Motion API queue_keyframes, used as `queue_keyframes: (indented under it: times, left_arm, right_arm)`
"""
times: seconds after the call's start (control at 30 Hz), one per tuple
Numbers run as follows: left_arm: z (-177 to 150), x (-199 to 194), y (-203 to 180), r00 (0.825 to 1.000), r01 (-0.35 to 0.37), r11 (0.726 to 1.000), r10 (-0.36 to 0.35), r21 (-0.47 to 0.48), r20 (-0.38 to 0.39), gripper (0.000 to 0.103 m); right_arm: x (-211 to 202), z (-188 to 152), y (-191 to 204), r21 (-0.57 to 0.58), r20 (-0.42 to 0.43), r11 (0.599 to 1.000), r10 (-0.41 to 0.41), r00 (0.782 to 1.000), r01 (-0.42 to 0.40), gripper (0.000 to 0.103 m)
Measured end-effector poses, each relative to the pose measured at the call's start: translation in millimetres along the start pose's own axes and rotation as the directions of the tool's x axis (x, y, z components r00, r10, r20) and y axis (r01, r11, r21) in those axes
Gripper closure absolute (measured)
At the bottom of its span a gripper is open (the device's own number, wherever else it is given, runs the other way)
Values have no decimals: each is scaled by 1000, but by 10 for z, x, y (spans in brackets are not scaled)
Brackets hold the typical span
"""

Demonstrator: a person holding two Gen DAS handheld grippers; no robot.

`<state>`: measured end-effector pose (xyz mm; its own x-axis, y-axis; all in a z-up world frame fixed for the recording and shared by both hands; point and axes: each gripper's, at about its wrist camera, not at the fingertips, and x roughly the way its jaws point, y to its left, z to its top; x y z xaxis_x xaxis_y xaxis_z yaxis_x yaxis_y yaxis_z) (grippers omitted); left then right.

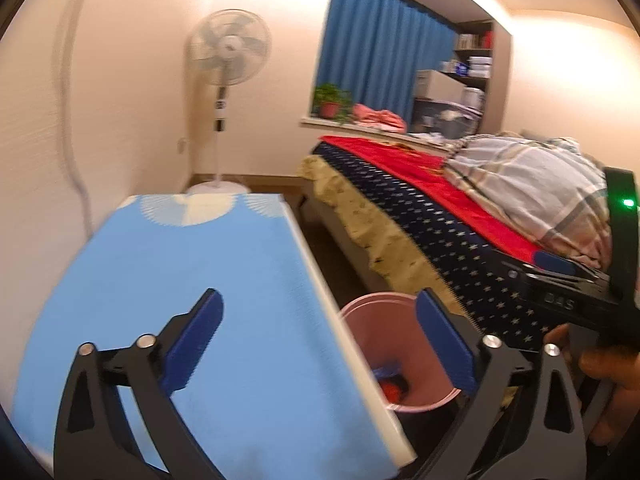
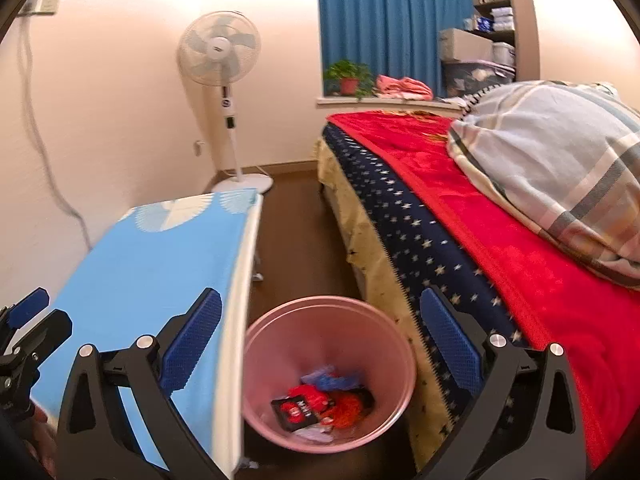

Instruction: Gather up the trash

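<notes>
Holding wrappers [image 2: 320, 404] (red, blue): pink bin [image 2: 288, 320].

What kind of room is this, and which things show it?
Most likely a bedroom in a home: a bed with a red blanket and plaid pillow, a standing fan, and a pink trash bin on the floor holding wrappers.

Low in the centre of my right view stands the pink bin [image 2: 330, 372], upright and open-topped on the brown floor. At its bottom lies the trash [image 2: 324, 402]: red and blue crumpled wrappers, a dark red-printed packet and some pale scraps.
</notes>
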<state>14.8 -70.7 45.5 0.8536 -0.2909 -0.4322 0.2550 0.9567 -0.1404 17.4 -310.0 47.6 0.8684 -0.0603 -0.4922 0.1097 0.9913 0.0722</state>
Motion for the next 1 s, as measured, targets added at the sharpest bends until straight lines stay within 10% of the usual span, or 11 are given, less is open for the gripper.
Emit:
queue_keyframes:
  times: [0.47,1.0]
  left_arm:
    - [-516,-636,451,970,-238,969,234,-61,-65,8]
    - [-667,-556,571,953,-292,953,283,-81,-107,8]
  right_arm:
    - [-428,-623,677,-59,-30,998,-18,999,17,5]
    - [-343,-796,990,-140,-43,990,-29,999,22,5]
